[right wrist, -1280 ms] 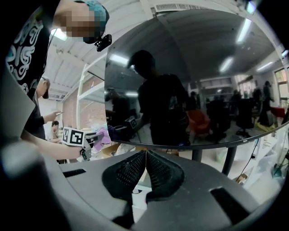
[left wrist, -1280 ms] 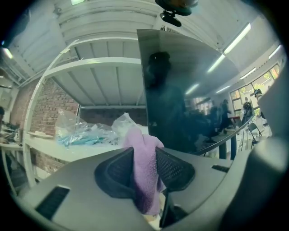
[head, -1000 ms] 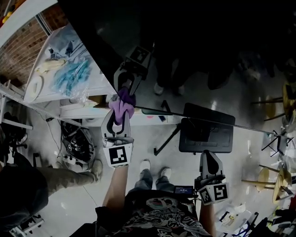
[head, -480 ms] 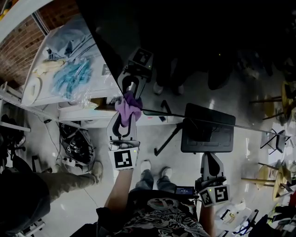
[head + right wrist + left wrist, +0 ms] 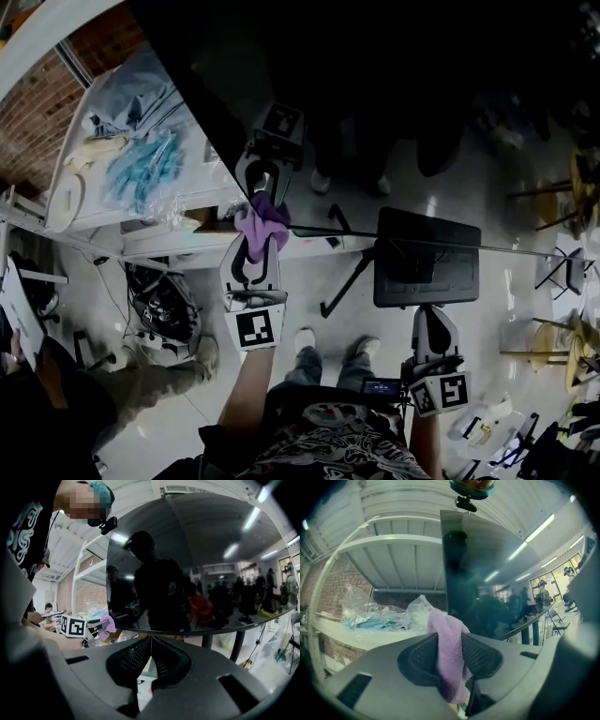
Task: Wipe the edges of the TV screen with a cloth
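1. The left gripper (image 5: 256, 242) is clenching the purple cloth (image 5: 263, 216), which is sitting at the lower left corner of the TV screen (image 5: 403, 112).
2. From these jaws, the screen's bottom edge is running off rightward.
3. The right gripper (image 5: 432, 323) is hanging below that edge, jaws pressed together on nothing.
4. The left gripper is nearer, so it is probably doing the sweeping.
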Motion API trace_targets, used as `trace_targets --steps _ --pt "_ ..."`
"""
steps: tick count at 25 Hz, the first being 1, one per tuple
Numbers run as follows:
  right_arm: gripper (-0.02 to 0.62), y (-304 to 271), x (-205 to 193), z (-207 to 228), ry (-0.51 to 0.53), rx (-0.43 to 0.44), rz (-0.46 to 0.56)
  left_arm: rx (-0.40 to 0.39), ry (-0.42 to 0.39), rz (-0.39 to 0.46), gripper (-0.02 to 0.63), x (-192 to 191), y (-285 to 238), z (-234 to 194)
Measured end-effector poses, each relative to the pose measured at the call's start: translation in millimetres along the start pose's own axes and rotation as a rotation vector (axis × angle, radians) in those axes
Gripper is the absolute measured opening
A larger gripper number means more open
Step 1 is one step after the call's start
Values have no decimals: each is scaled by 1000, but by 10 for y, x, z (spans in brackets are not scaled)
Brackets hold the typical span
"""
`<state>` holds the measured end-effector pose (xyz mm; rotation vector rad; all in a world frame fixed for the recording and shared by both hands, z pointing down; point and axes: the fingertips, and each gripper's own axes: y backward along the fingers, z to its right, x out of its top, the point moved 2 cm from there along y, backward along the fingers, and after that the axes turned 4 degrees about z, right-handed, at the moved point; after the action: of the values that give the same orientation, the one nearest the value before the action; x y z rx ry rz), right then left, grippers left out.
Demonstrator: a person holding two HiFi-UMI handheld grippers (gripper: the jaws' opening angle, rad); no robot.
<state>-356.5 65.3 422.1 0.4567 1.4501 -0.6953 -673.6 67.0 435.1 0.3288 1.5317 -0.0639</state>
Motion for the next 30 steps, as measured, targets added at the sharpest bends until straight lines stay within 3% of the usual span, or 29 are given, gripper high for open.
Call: trace_targets --steps 6,11,23,30 --pt "29 67 -33 140 11 -19 -6 23 -14 -16 137 -15 -4 11" --pt "29 144 -50 321 1 -1 -6 23 -93 -75 137 -83 46 63" --pt "29 376 -6 898 -13 37 -16 170 -54 -95 137 -53 51 243" --pt "29 478 37 1166 -5 40 -19 119 -83 -105 138 -90 -6 668"
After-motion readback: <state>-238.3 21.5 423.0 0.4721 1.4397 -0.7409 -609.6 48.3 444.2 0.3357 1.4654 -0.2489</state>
